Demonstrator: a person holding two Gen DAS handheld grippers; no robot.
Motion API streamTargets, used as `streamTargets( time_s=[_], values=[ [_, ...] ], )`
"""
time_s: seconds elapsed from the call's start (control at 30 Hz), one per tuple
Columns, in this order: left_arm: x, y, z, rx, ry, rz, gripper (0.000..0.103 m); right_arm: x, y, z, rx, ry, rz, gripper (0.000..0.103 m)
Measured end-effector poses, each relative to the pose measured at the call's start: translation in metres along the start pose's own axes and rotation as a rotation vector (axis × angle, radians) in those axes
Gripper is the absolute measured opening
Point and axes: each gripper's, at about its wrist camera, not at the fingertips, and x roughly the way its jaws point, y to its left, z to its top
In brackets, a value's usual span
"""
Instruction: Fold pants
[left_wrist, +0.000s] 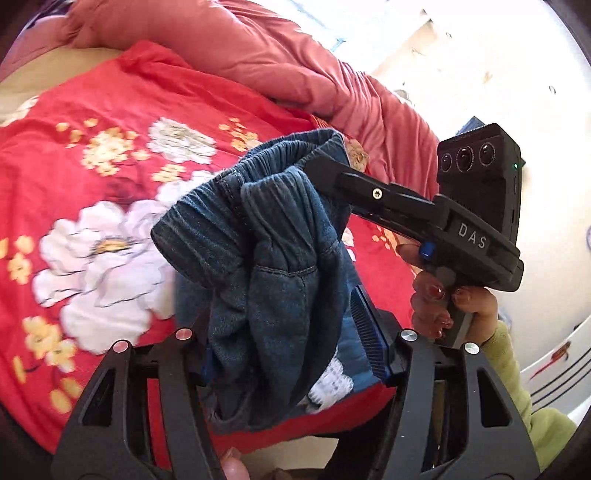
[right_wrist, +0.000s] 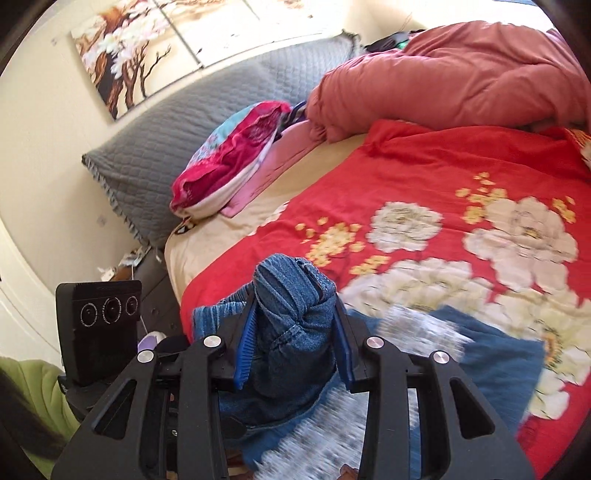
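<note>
Right, both tools are on the same bunched end of the blue denim pants with the ribbed elastic waistband (left_wrist: 273, 258), lifted clear of the bed.

Nearest in the left wrist view: the left hand-held gripper (left_wrist: 291, 354) sits directly under the bundle, which hangs down between its fingers. One ribbed blue pad (left_wrist: 369, 332) shows on the right side of the cloth; the other is buried in denim. Jaws partly open; I cannot tell whether the pads actually press.

Just beyond, the right hand-held gripper (left_wrist: 317, 162) comes in from the right and bites the waistband edge at the top of the bundle. The right wrist view confirms it: a knot of denim is clamped between the blue pads (right_wrist: 243, 339), jaws narrowed onto it, so the right tool (right_wrist: 295, 332) is carrying the load.

Key relation: the two grips are nearly touching, right above and slightly beyond left. The long axis of the pants runs down and away from the grips, with the rest of the denim trailing onto the red floral bedspread (right_wrist: 424, 177) below.

My read: the next move needs the grips spread apart along the waistband so the legs hang straight. Risk: the cloth slips out of the left tool.

Further back, a salmon-pink duvet (right_wrist: 443, 74) is heaped at the far side.
</note>
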Motion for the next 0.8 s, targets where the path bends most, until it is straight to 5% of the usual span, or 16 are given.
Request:
streamTargets(
  time_s=[0.2, 0.4, 0.5, 0.57, 0.8],
  values=[
    [0.033, -0.023, -0.005, 0.039, 0.049, -0.009, 0.053, -0.029, -0.035, -0.026, 0.070, -0.043, -0.004, 0.036],
    [0.044, -0.041, -0.017, 0.096, 0.083, -0.051, 0.058, -0.059, -0.068, -0.050, 0.183, -0.112, -0.015, 0.053],
    [0.048, -0.048, -0.026, 0.122, 0.137, -0.131, 0.059, -0.077, -0.078, -0.063, 0.235, -0.158, -0.072, 0.061],
    [0.046, -0.053, -0.038, 0.132, 0.188, -0.199, 0.059, -0.085, -0.076, -0.068, 0.235, -0.162, -0.114, 0.062],
    [0.017, -0.042, -0.032, 0.128, 0.130, -0.155, 0.060, -0.080, -0.032, -0.077, 0.092, -0.123, -0.213, 0.070]
  ],
)
